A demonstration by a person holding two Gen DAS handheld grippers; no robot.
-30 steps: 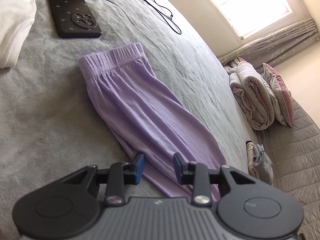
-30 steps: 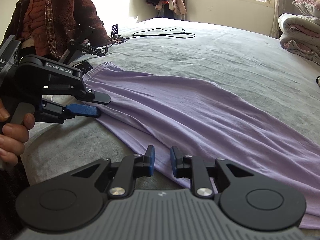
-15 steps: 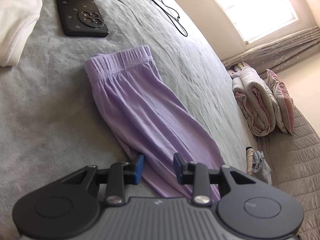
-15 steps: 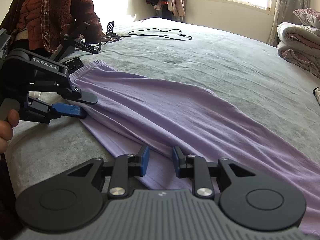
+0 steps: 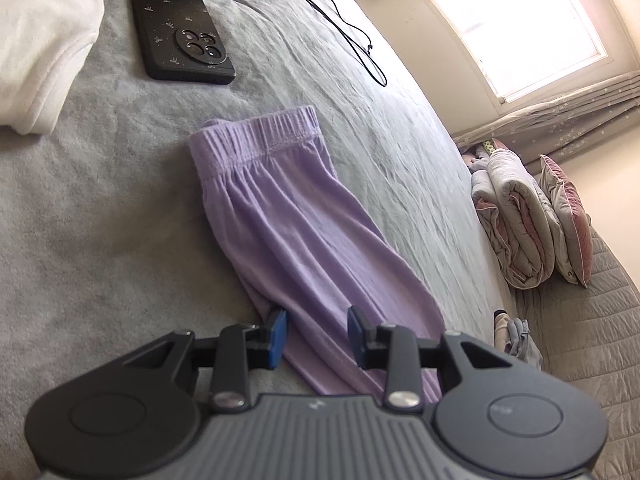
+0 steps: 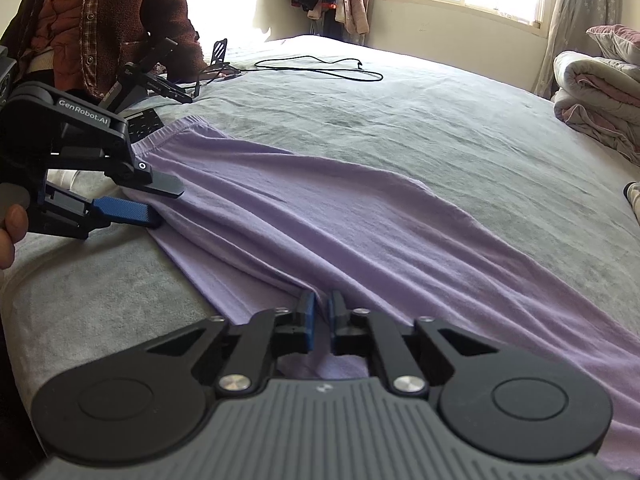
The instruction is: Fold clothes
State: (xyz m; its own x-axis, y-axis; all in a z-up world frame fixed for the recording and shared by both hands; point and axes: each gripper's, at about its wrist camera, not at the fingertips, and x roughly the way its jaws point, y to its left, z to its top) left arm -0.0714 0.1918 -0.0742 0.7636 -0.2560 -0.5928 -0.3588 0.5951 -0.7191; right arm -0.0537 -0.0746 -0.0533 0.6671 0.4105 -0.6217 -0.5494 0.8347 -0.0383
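Right wrist view shows us closing our right gripper (image 6: 320, 316) on a ridge of the purple trousers (image 6: 360, 232) lying lengthwise on the bed (image 6: 440, 120) — fingers wider half a second ago — while our left gripper (image 6: 154, 204), at nine o'clock, is hovering spread, suggesting a fold.

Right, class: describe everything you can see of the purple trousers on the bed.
The purple trousers are soft, lilac, knit-looking, with a gathered elastic waistband at the far end near the phone. They lie flat and lengthwise on the grey bedcover, folded leg over leg, with long creases. The right gripper is nearly closed on a ridge of cloth at the near edge. The left gripper is open, straddling the near edge.
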